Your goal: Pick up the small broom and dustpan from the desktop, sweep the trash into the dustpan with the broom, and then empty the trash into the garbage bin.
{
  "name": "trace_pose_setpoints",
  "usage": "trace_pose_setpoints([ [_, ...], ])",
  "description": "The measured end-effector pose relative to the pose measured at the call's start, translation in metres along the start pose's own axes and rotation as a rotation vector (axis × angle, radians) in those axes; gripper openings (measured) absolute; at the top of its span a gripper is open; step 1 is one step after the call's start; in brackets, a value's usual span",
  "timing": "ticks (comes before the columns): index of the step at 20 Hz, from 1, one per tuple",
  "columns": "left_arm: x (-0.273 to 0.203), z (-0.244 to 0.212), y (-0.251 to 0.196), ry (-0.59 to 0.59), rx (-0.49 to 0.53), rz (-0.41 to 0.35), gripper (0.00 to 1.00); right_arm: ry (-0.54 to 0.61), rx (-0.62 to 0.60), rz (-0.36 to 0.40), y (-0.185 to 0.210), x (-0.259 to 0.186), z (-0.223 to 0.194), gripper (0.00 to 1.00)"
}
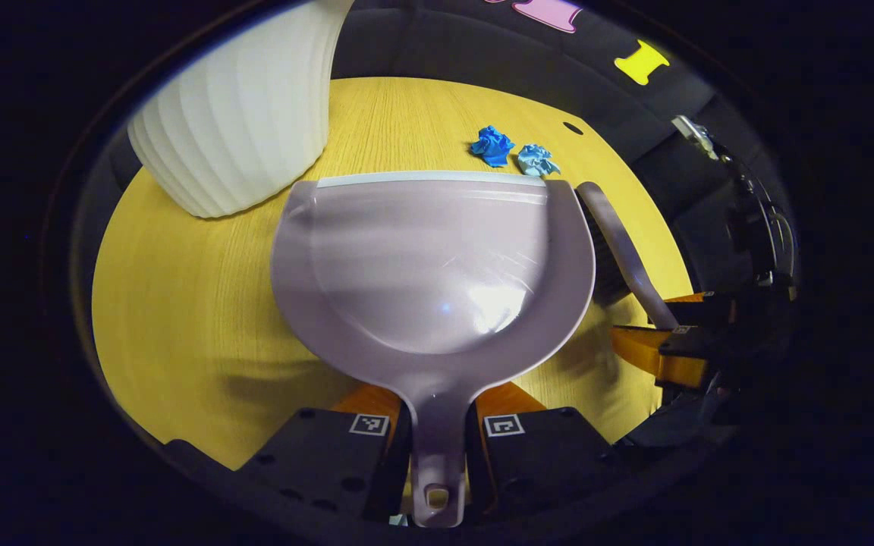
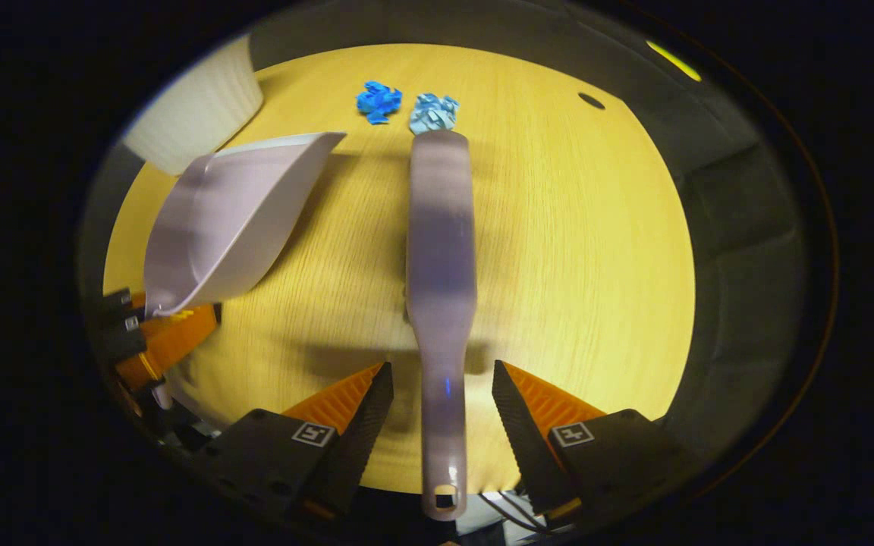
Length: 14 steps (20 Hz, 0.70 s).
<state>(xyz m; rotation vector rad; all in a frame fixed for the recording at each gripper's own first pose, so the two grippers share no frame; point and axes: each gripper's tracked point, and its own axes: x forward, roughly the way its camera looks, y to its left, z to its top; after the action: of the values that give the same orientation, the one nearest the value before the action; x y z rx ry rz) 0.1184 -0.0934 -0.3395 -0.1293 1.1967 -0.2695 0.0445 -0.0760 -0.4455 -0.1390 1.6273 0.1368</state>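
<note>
My left gripper [image 1: 437,436] jaws closed on the dustpan [image 1: 433,265] handle, my right gripper [image 2: 441,413] jaws open around the broom [image 2: 441,273] handle, not touching it, two blue paper balls [image 2: 407,106] on the bench [image 2: 573,250] ahead, white bin [image 1: 243,114] front-left.

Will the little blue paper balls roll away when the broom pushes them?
Probably they would tumble, not roll far: the dark blue paper wad and light blue paper wad look crumpled and bumpy. They seem very light, so the broom might flick them across the smooth desktop.
</note>
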Motion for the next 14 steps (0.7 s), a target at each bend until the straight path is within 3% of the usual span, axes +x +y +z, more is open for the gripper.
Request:
trace_pose_setpoints([
  [4, 0.001, 0.000, 0.001, 0.001, 0.043, -0.028, 0.29, 0.062, 0.109, 0.006, -0.013, 0.006, 0.015, 0.46],
  [6, 0.002, 0.001, 0.002, 0.003, 0.042, -0.032, 0.29, 0.094, 0.111, 0.034, -0.007, 0.012, 0.015, 0.51],
  [7, 0.001, 0.001, 0.002, 0.005, 0.041, -0.028, 0.30, 0.104, 0.127, 0.046, -0.003, 0.012, 0.013, 0.36],
  [8, 0.000, 0.002, 0.002, 0.008, 0.043, -0.022, 0.29, 0.101, 0.130, 0.050, -0.003, 0.011, 0.017, 0.29],
  [9, -0.001, 0.002, 0.002, 0.012, 0.047, -0.016, 0.29, 0.101, 0.128, 0.053, -0.003, 0.013, 0.020, 0.34],
  [10, -0.001, 0.003, 0.002, 0.020, 0.047, -0.008, 0.29, 0.112, 0.120, 0.060, -0.003, 0.012, 0.020, 0.28],
  [11, -0.003, 0.003, 0.002, 0.030, 0.048, 0.004, 0.29, 0.109, 0.106, 0.064, -0.006, 0.016, 0.022, 0.34],
  [13, -0.004, 0.002, 0.003, 0.050, 0.058, 0.021, 0.29, 0.129, 0.066, 0.064, -0.011, 0.015, 0.028, 0.21],
  [14, -0.004, 0.004, 0.003, 0.059, 0.062, 0.028, 0.29, 0.134, 0.036, 0.060, -0.017, 0.015, 0.033, 0.28],
])
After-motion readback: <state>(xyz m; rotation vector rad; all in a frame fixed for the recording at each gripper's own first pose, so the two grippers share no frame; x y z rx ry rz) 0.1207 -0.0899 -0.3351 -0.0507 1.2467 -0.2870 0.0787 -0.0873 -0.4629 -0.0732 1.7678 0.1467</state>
